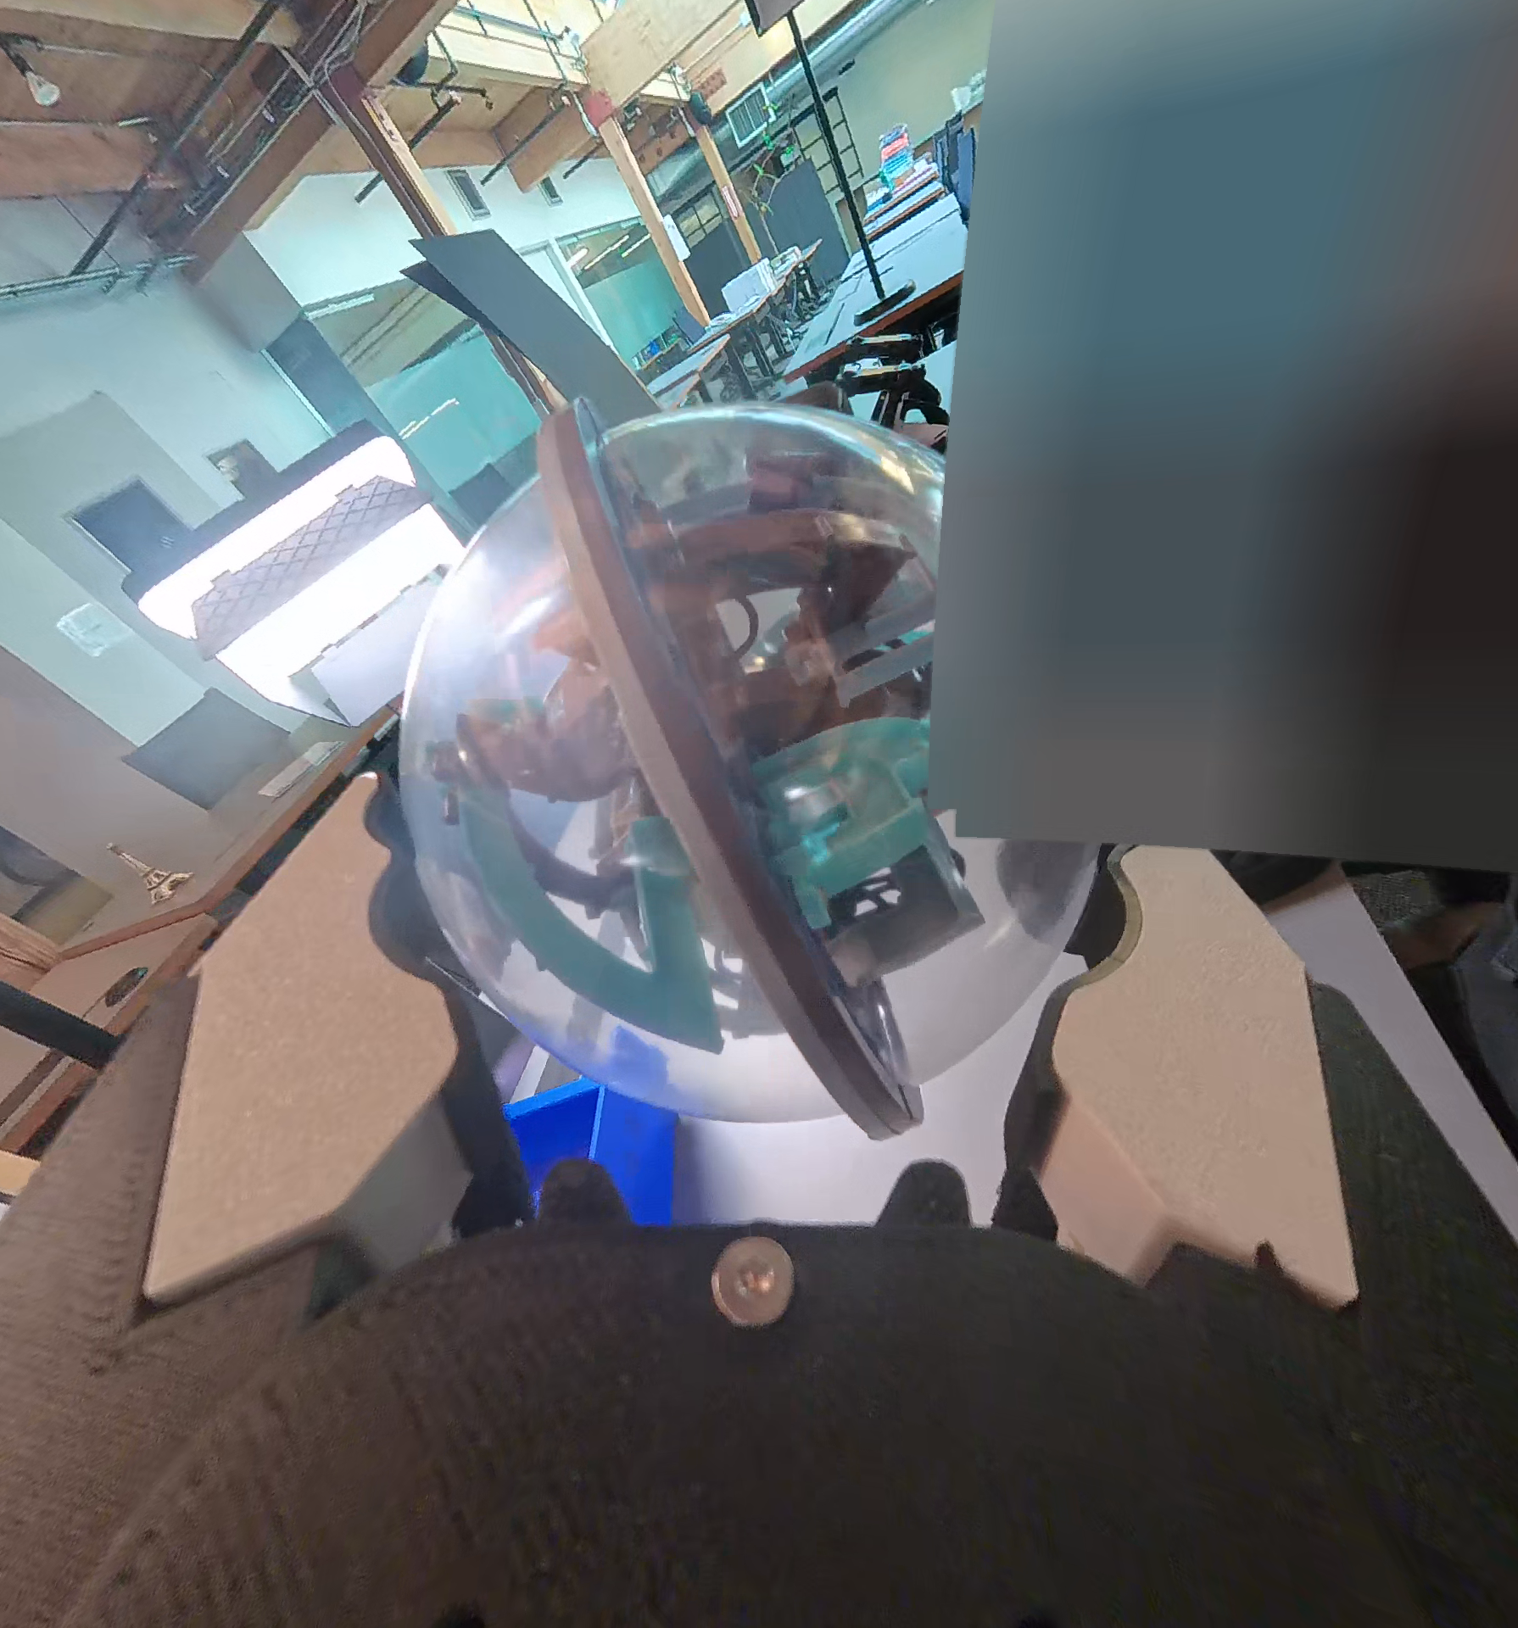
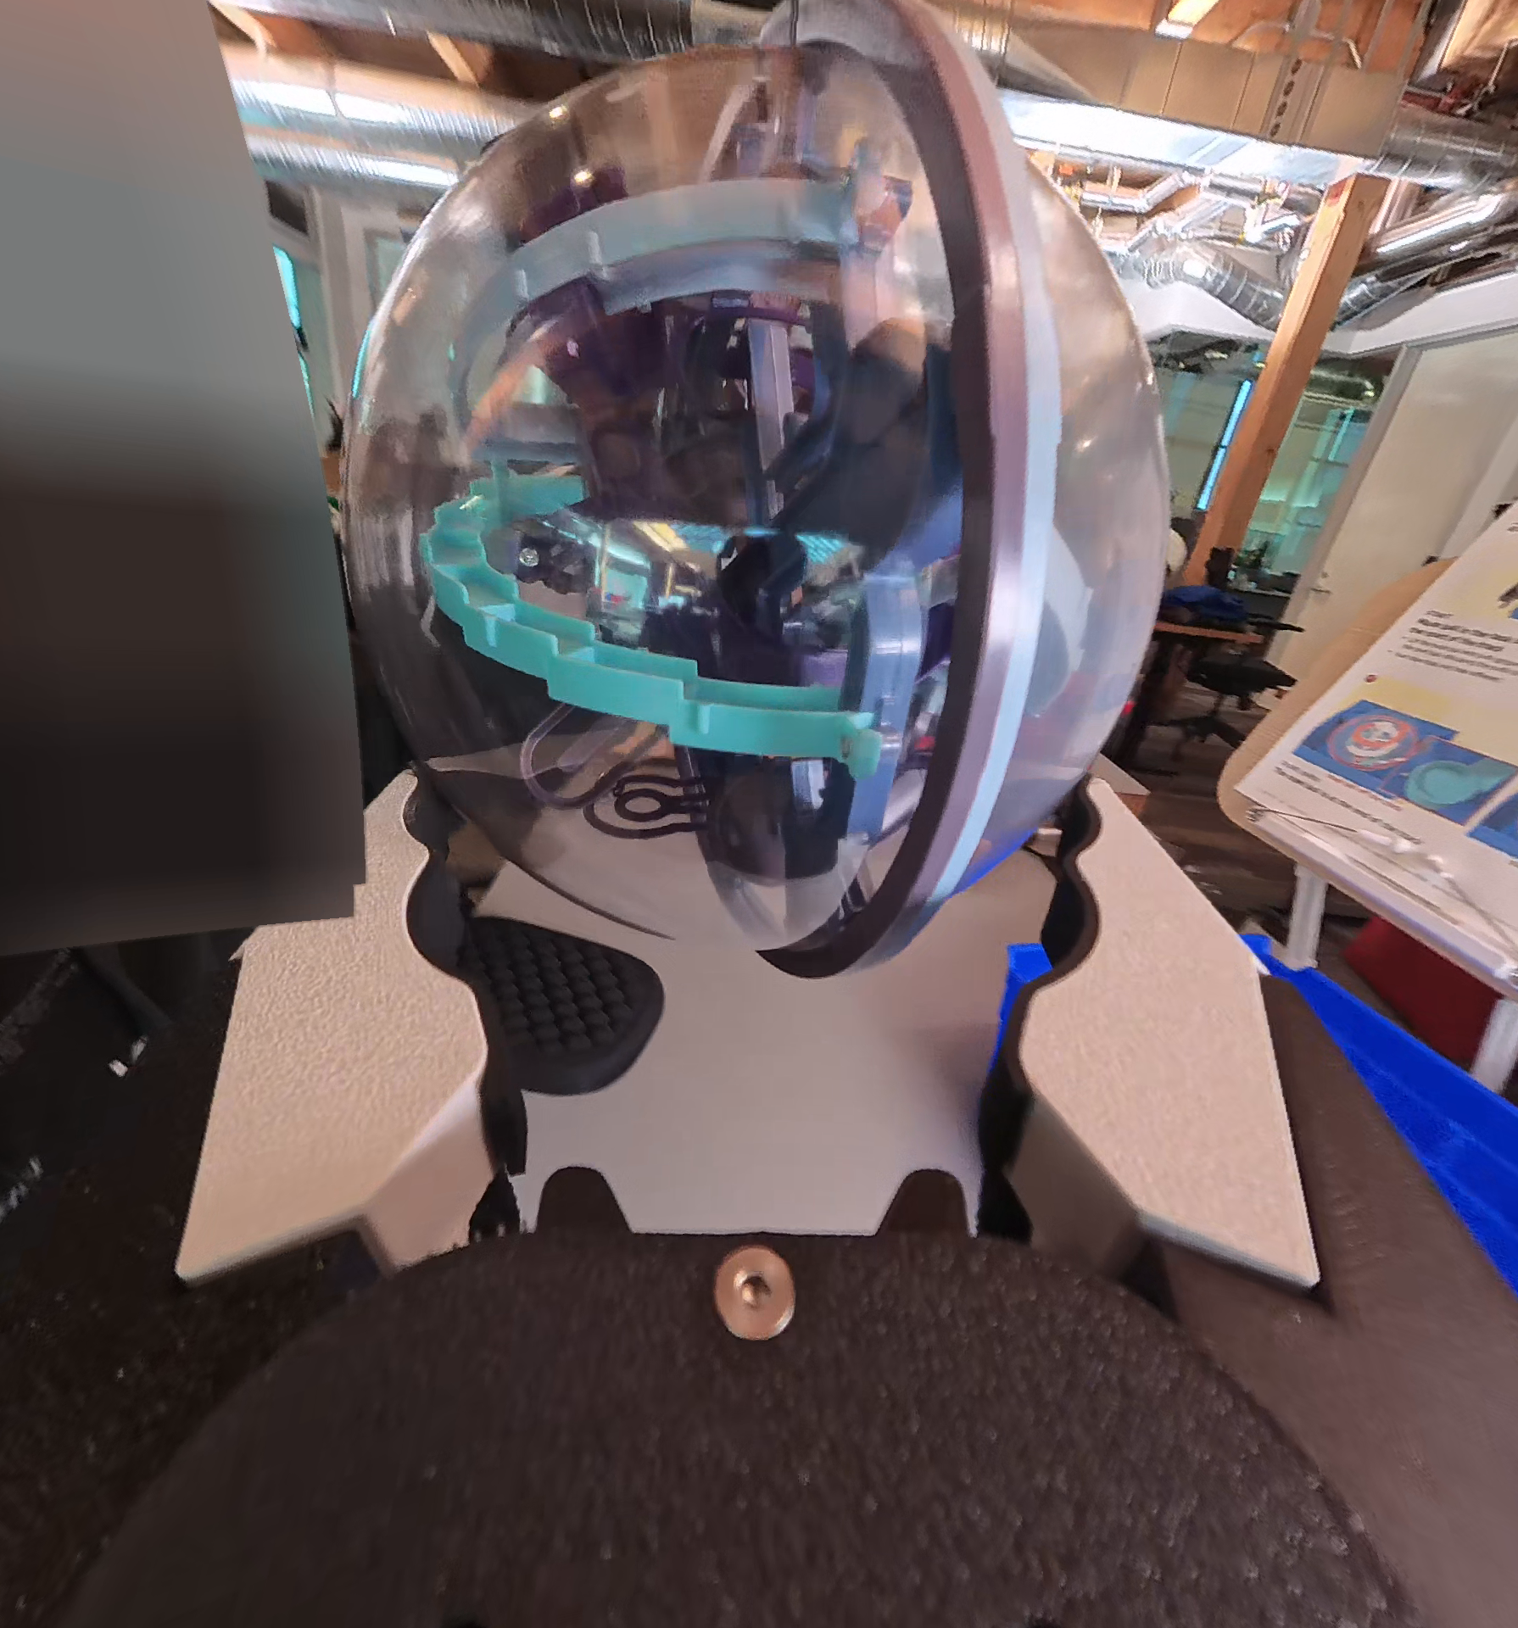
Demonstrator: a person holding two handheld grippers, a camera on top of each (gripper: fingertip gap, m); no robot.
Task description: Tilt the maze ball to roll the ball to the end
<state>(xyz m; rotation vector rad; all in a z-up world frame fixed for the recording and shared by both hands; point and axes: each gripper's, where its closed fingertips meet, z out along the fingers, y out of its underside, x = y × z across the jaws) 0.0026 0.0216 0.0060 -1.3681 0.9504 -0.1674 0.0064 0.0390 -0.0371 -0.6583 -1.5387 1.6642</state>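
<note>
The right gripper (image 2: 755, 846) grips the clear maze ball (image 2: 738, 493) between its two white fingers (image 2: 1134, 969), both pads pressed against its lower sides. A teal stepped track (image 2: 614, 669) curves inside. A blue bin (image 2: 1443, 1145) sits at right, an instruction board (image 2: 1399, 705) beyond.

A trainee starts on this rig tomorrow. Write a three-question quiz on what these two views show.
1. True or false: the dark band around the maze ball lies level.
2. In the right wrist view, the stepped track inside the ball is: A red, B teal, C yellow.
3. Fill in: the bin at the lower right of the right wrist view is ___ in colour.

Key: 1 false, it stands steeply, near upright. 2 B. 3 blue.
</note>
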